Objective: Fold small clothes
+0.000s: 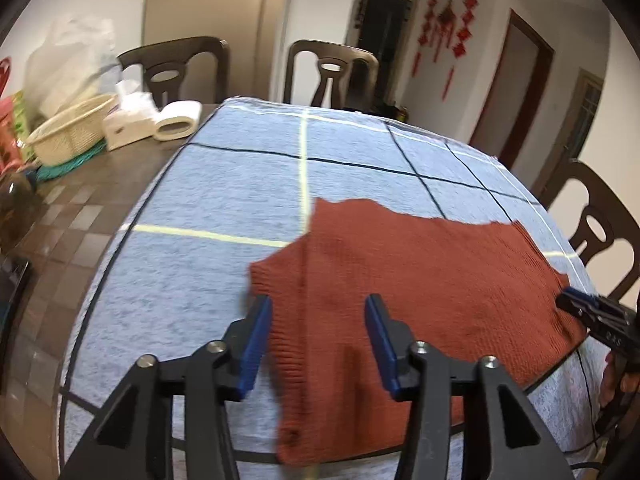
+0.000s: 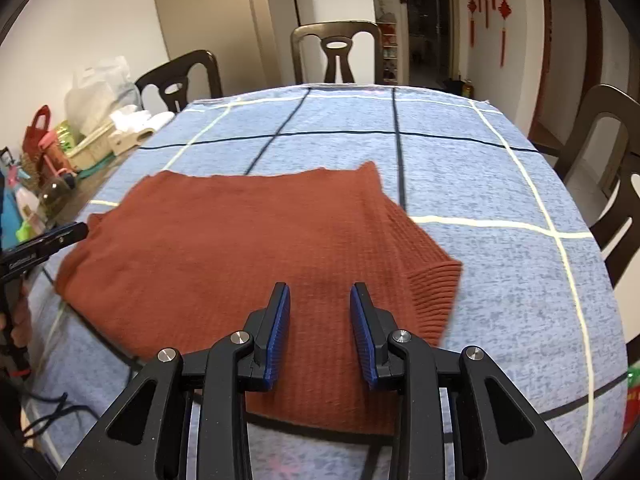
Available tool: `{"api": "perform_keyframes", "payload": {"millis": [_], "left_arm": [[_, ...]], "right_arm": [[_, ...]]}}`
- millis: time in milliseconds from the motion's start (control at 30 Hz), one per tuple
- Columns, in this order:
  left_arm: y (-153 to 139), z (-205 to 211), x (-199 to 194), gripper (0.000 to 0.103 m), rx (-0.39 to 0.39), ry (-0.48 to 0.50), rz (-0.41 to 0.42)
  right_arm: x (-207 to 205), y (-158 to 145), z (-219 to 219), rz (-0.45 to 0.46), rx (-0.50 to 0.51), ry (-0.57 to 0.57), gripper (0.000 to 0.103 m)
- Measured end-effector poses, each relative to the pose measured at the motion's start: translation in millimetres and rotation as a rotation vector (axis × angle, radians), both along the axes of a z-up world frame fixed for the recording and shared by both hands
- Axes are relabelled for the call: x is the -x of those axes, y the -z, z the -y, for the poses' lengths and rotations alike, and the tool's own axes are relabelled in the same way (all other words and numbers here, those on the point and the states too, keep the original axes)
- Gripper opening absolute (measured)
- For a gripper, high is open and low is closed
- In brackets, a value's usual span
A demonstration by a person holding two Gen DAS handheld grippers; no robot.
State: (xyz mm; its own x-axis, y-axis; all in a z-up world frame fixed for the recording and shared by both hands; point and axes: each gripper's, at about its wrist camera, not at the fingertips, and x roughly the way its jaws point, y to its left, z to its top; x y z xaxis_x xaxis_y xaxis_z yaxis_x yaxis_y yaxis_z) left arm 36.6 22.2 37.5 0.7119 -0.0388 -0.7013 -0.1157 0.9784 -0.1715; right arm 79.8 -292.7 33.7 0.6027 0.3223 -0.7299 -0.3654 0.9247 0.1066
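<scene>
A rust-red knit garment [image 1: 420,280] lies flat on the blue checked cloth [image 1: 224,192]; it also shows in the right wrist view [image 2: 248,240]. My left gripper [image 1: 318,308] is open and empty, hovering over the garment's near left edge. My right gripper [image 2: 320,296] is open and empty, hovering over the garment's near right part by the ribbed cuff [image 2: 436,292]. The right gripper's tip [image 1: 576,306] shows at the garment's right edge in the left wrist view. The left gripper's tip [image 2: 70,232] shows at its left edge in the right wrist view.
The cloth covers a tiled dark table [image 1: 60,224]. At its left stand a woven basket [image 1: 68,132], a tissue box [image 1: 128,124], a paper roll [image 1: 178,120], bottles and bags [image 2: 44,148]. Dark chairs [image 2: 338,52] ring the table; one [image 2: 612,184] is at right.
</scene>
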Motion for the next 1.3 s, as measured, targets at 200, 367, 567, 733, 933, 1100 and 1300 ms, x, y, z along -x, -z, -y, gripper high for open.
{"api": "perform_keyframes", "payload": {"millis": [200,367,567,733,933,1100,1300], "left_arm": [[20,-20,-5,0.052,0.111,-0.030,-0.073],[23,-13,-10,0.054,0.165,0.005,-0.078],[23,1,-10,0.054,0.181,0.036,-0.080],[23,10,-10,0.054,0.130,0.035,-0.086],[24,13,-11,0.050,0.088,0.027,-0.091],[23,14,-12,0.040,0.081,0.024,-0.097],[18,17,-13,0.025,0.067,0.029,-0.100]], "right_arm": [[8,1,-14,-0.003,-0.011,-0.057,0.032],[11,4,-22,-0.007,-0.005,-0.092,0.032],[11,6,-22,-0.013,-0.014,-0.089,0.032],[12,7,-21,-0.014,-0.010,-0.090,0.032],[11,7,-22,-0.014,-0.010,-0.089,0.032],[10,6,-20,-0.015,-0.016,-0.085,0.032],[11,7,-17,-0.015,-0.028,-0.075,0.032]]}}
